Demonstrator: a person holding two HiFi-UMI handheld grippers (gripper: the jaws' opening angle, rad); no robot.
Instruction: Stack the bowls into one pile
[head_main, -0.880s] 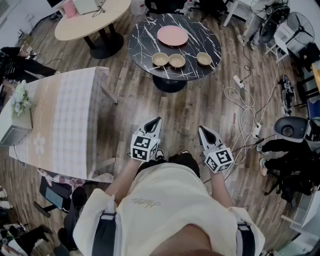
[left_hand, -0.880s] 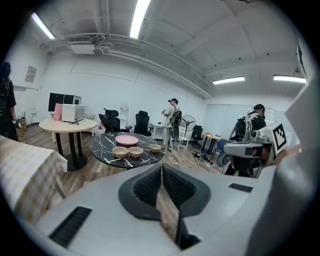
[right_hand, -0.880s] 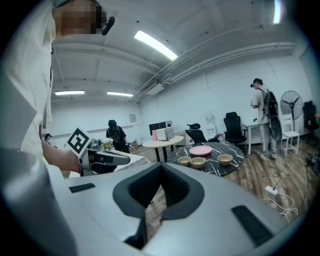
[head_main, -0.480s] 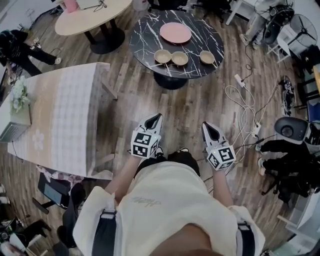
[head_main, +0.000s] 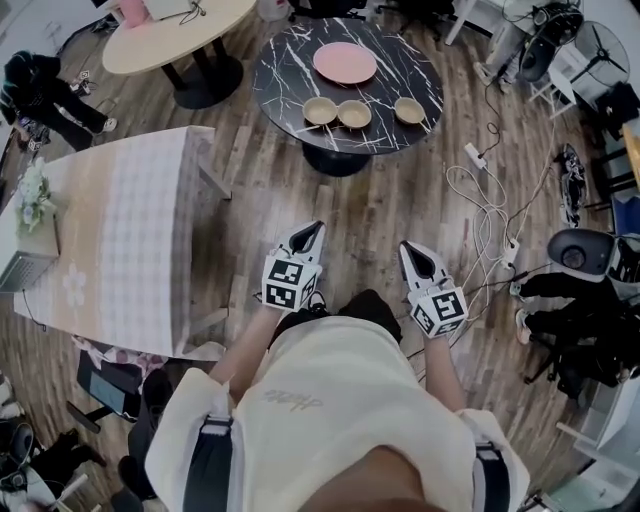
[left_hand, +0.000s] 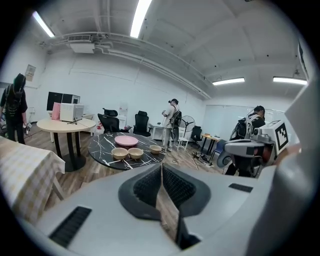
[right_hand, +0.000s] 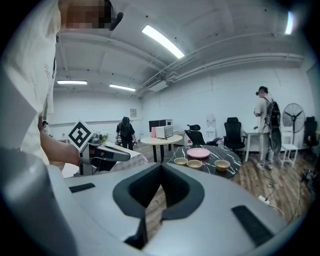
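While left gripper (head_main: 312, 237) and right gripper (head_main: 414, 256) hang closed and empty, three bowls (head_main: 354, 114) sit in row well ahead on table (head_main: 400, 60). Likely light, stiff, slick, chippable: pinch rim, one jaw inside.

Three tan bowls (head_main: 354, 114) and a pink plate (head_main: 345, 62) on a black counter (head_main: 290, 75) veined white, a brown wood-plank floor (head_main: 380, 210), a pink-and-beige checked tablecloth (head_main: 130, 230), and white left gripper (head_main: 320, 227) and right gripper (head_main: 404, 247) bearing black-and-white square markers.
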